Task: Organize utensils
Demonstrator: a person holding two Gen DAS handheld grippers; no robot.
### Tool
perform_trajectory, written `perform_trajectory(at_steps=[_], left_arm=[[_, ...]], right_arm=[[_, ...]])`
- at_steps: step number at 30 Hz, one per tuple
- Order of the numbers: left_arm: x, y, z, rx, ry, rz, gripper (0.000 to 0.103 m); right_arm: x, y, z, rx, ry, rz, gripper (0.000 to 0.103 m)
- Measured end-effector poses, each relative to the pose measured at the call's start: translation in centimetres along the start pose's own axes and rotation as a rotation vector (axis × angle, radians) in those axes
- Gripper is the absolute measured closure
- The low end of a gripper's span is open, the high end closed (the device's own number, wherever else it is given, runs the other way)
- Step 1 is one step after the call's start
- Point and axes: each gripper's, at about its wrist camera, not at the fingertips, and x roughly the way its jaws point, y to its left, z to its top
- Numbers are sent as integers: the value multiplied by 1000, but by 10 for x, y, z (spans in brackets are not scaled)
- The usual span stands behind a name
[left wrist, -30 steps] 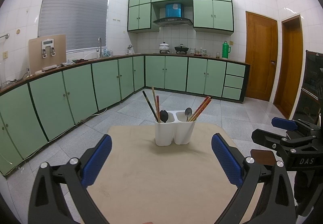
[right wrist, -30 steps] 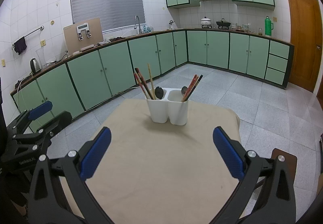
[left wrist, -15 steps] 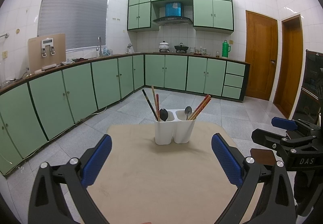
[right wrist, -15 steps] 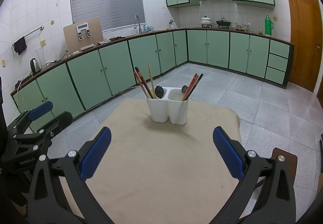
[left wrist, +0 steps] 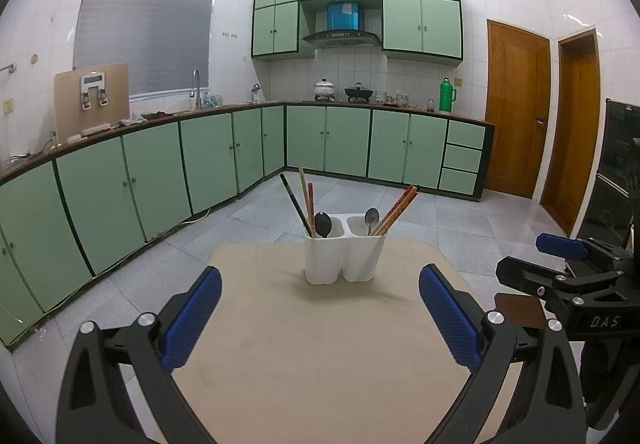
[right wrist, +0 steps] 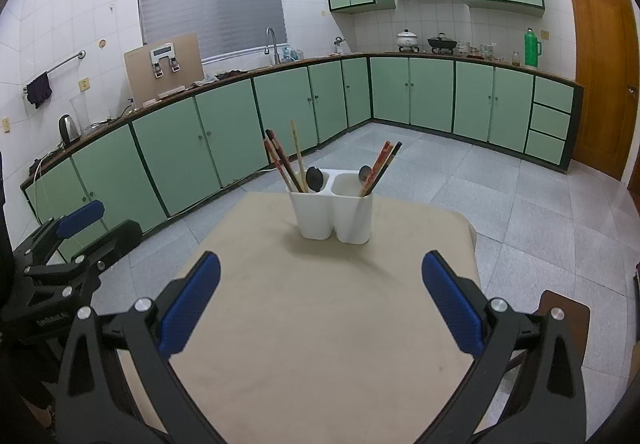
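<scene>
A white two-compartment utensil holder (left wrist: pixel 345 252) is seen standing upright toward the far end of a beige table (left wrist: pixel 320 356), well apart from both grippers. In its left compartment a black spoon (left wrist: pixel 322 225) is lodged beside a cluster of chopsticks (left wrist: pixel 301 200) leaning to the left; in the right compartment a silver spoon (left wrist: pixel 371 218) is set next to reddish chopsticks (left wrist: pixel 396 209) leaning to the right. Only the parts above the rim are shown; the lower lengths are hidden inside the holder, and the exact count of sticks in each cluster cannot be made out. The left gripper (left wrist: pixel 320 318) is held over the near part of the table with its blue-padded fingers (left wrist: pixel 192 320) spread wide and nothing between them. The right gripper (right wrist: pixel 320 308) is likewise spread wide and empty, its blue pads (right wrist: pixel 450 302) poised above the bare tabletop. The rear of each gripper is cut off by the bottom edge of its own view. In the left wrist view the right gripper is caught only in part at the right edge, where lettering reading "DAS" is visible. A brown stool (right wrist: pixel 564 318) is partly hidden behind the right finger. Green cabinets (left wrist: pixel 160 176) are lined along the far walls.
</scene>
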Motion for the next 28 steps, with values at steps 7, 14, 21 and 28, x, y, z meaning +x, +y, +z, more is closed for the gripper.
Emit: perform_trajectory(at_steps=[7,14,21,28], left_arm=[[1,0,-2,1,2,-2,6],[3,0,-3,-2,4,-5,6],[5,-1,-5,-3,7,-7,6],[6,-1,-6,-5,8,-6,6]], right_arm=[[1,-1,-1,0,2,-1,5],[0,-3,-1,4,2,-2,5],[-1,-3,-3,7,3,-6,5],[-1,-3,-3,8,3,-5,5]])
